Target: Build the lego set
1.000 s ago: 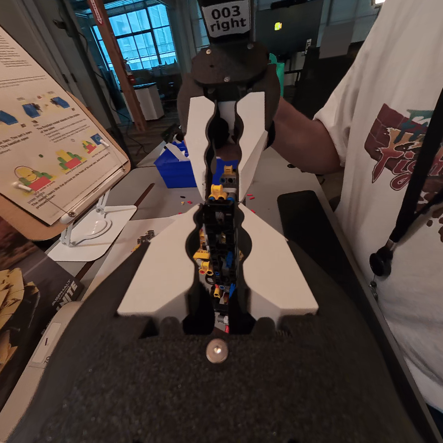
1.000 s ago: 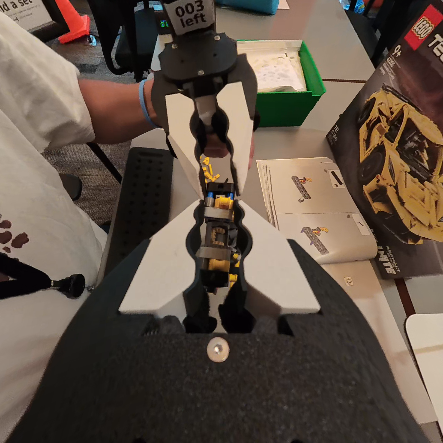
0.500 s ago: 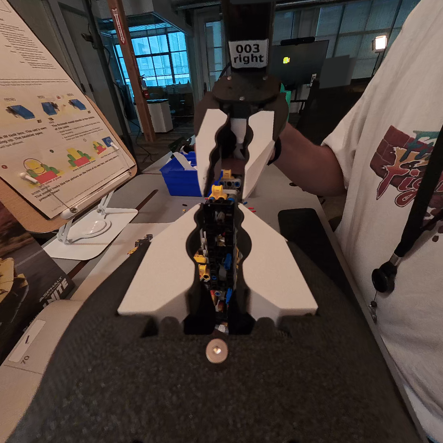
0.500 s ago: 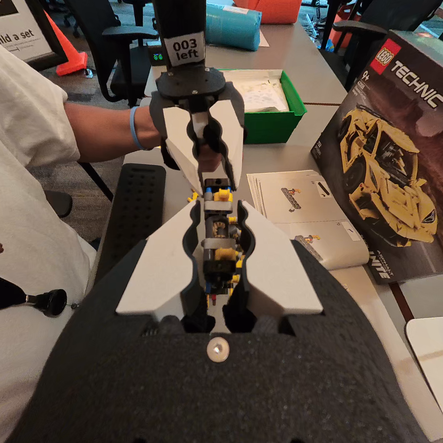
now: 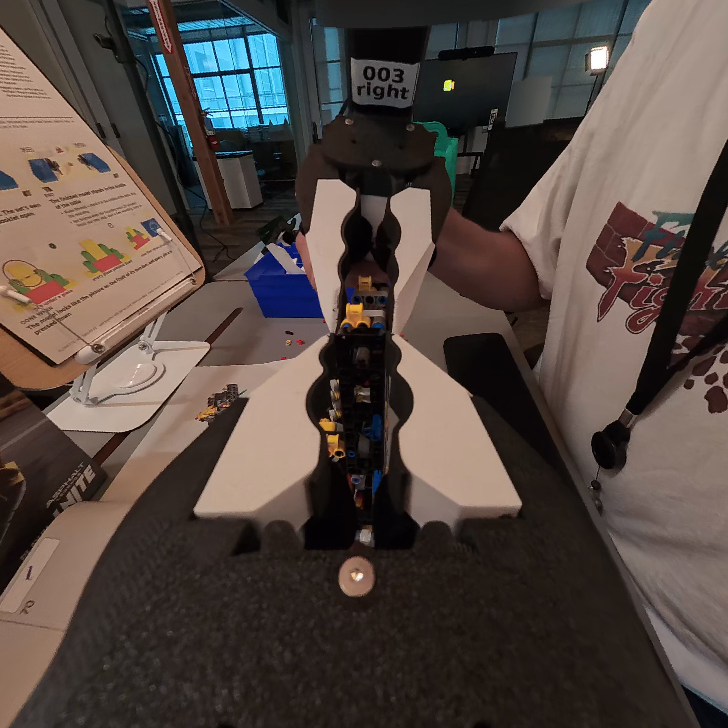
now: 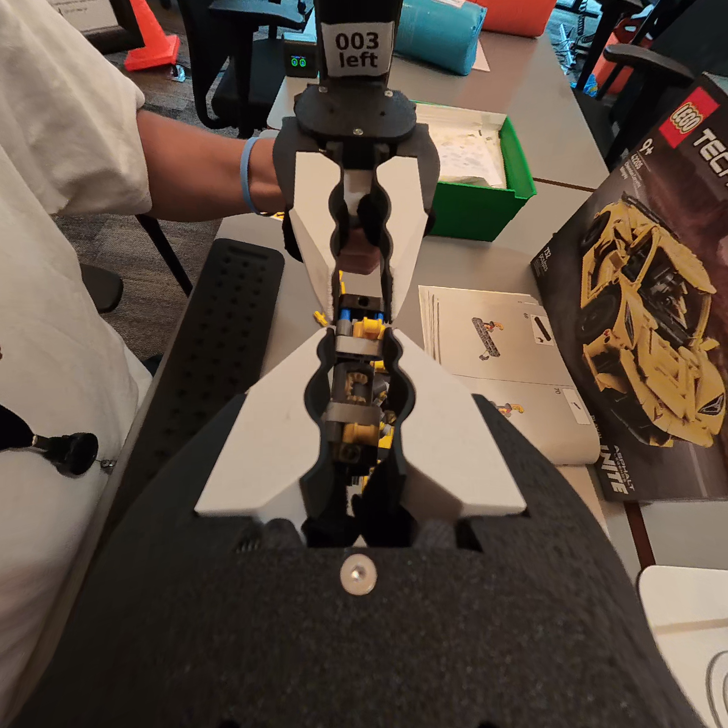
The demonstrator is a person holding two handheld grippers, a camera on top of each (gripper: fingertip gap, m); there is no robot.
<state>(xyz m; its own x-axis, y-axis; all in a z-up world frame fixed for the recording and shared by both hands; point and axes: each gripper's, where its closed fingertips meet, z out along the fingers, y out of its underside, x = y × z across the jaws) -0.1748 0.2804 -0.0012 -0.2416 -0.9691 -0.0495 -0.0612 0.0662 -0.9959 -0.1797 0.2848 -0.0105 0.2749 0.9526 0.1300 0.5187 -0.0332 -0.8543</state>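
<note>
A long lego assembly [image 5: 360, 394] of black beams with yellow, blue and grey parts is held in the air above the table. My left gripper [image 5: 360, 335] is shut on its black end. My right gripper [image 5: 364, 315] faces it tip to tip and is shut on the other end. In the right wrist view my right gripper [image 6: 360, 335] clamps the grey and yellow end of the assembly [image 6: 354, 394], and the left gripper [image 6: 360, 311] grips the part beyond. The fingers hide much of the assembly.
An instruction board [image 5: 78, 236] on a white stand [image 5: 126, 386], a blue bin [image 5: 283, 287], a small sub-assembly [image 5: 220, 402] and loose parts [image 5: 293, 340] lie left. A green bin [image 6: 480, 205], open booklet [image 6: 504, 354], set box [image 6: 650, 335] and black pad [image 6: 224, 335] surround. A person stands close. The grippers are tip to tip, or close to it.
Both grippers stay shut on the assembly. The views have tilted and shifted a little as the pair moved together above the table.
</note>
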